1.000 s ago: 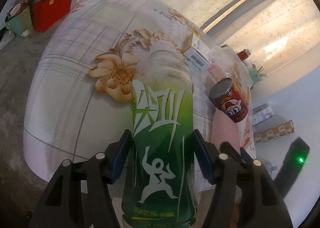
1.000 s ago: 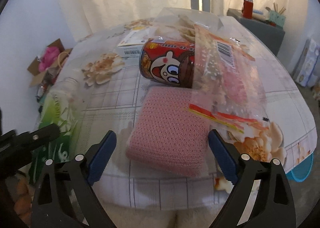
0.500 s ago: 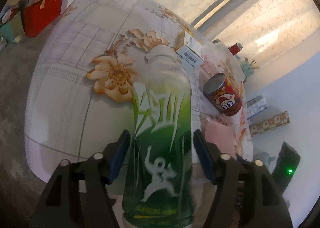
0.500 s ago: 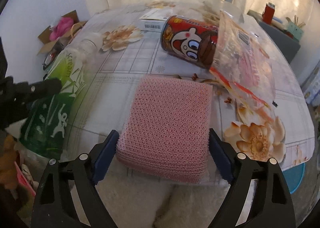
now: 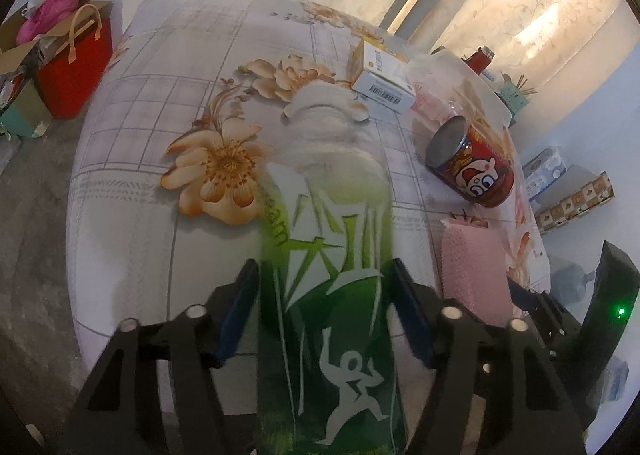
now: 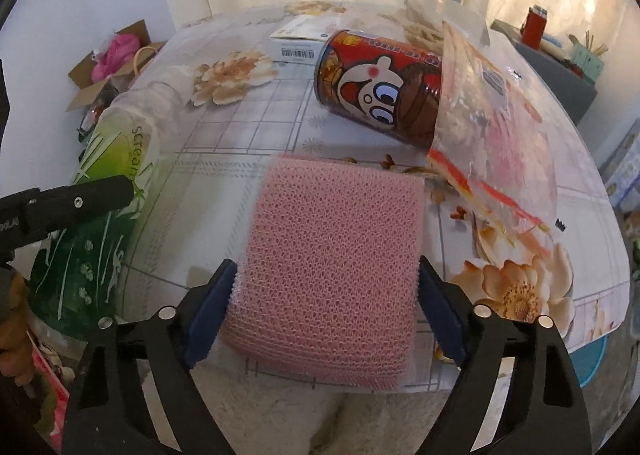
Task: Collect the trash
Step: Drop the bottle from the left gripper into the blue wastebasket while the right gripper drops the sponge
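A green bottle [image 5: 328,215] with a white cap sticks forward between the fingers of my left gripper [image 5: 322,271]. The jaws are closing and both blue pads press its sides. The right wrist view shows the bottle [image 6: 116,159] tilted at the table's left edge with a left finger [image 6: 80,199] across it. A pink mesh pad [image 6: 336,247] lies flat at the table's near edge. My right gripper [image 6: 326,267] straddles it with its jaws closing, and the pads touch both of its side edges.
A red cartoon can [image 6: 384,95] lies on its side behind the pad, partly inside a clear plastic bag [image 6: 492,115]. A white barcode box [image 6: 298,43] sits farther back on the flowered tablecloth [image 5: 140,215]. A red bag [image 5: 76,67] and boxes stand on the floor at left.
My right gripper came closer to the pink pad, and its jaws narrowed until the pads reached the pad's sides. The left view rolled a little, with the bottle still between the fingers.
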Tool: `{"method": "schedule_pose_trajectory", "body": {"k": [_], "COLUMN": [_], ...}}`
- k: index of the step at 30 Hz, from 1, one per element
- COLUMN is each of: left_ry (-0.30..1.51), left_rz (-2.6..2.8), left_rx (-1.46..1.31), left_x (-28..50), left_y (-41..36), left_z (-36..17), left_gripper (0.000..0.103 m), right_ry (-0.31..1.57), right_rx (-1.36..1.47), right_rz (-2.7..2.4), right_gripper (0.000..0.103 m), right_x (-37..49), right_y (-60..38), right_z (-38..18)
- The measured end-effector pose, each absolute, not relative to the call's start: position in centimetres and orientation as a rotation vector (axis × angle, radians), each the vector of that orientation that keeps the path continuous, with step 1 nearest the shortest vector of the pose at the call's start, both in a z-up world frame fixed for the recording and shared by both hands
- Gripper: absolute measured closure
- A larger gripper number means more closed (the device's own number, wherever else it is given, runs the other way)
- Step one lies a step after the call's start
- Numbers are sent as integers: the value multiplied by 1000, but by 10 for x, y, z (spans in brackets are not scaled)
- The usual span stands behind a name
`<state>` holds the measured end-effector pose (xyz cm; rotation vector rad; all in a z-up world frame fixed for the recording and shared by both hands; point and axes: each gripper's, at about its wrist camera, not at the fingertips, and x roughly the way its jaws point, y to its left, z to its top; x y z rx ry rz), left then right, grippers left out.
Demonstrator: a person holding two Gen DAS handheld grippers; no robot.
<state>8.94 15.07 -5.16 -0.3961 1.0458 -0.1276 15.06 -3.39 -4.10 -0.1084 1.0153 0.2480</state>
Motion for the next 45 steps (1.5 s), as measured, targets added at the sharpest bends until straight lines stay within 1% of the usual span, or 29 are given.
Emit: {"method": "schedule_pose_trajectory", "body": {"k": [4,12,18,23,26,29,33,34,38,42,45], "left_ry": [1036,990,893,777,746,733,786,811,915,1087,1167], "left_rz": [-104,-97,-163,-303,-422,-561,-765,-817,-956,-1013,-1004], "left_rx": [-404,-496,-496,-437,-400,-333,-299,-271,-206,-141,-48], "left_x": [84,60,36,29,33,47,66,71,89,110,115], "left_y": [153,163,154,117,81,26,-52,-82,-177,-282,-354], "left_z": [-50,-39,-3,49,73,95,105,105,94,56,19], "left_gripper": [42,42,42,42,42,42,42,42,42,42,42], "right_ry": [1005,958,902,812,726,664,618,612,600,611,637], "right_rx": [-95,-8,86,192,243,314,405,443,574,673,731], "right_rz": [269,377,462,439,345,216,10,-45,-220,-387,-454], "right_gripper": [25,26,26,26,26,26,26,26,26,25,25], "right_x": [147,126,99,73,52,31,3,-6,-38,-61,-61], "right_y": [-35,-49,-73,-121,-167,-222,-300,-324,-398,-458,-498], "right_z": [-38,-18,5,33,51,59,54,49,25,-9,-36]}}
